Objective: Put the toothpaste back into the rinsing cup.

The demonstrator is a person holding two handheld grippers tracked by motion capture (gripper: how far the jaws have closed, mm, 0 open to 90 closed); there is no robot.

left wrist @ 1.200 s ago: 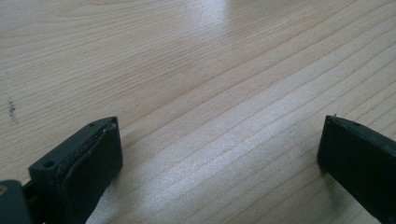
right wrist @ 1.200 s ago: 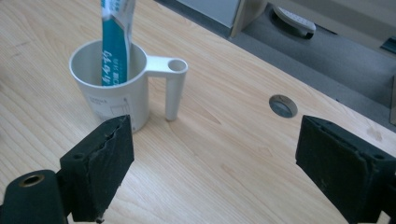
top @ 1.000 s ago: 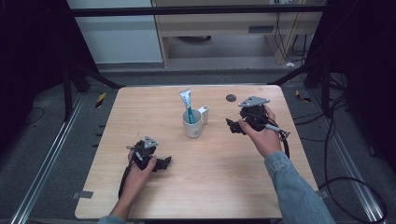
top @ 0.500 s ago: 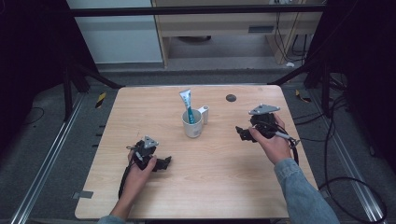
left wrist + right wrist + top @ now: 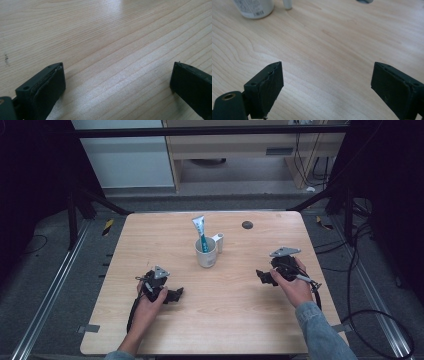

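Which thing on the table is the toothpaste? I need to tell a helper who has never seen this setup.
Start at the wooden table and find the white mug near its middle, between the two grippers. The toothpaste tube stands inside that mug, leaning and poking above the rim. It is white and teal, unlike the small dark round disc lying flat farther back.

I see small print and a barcode on the white mug (image 5: 254,8), upper left, too blurred to read.
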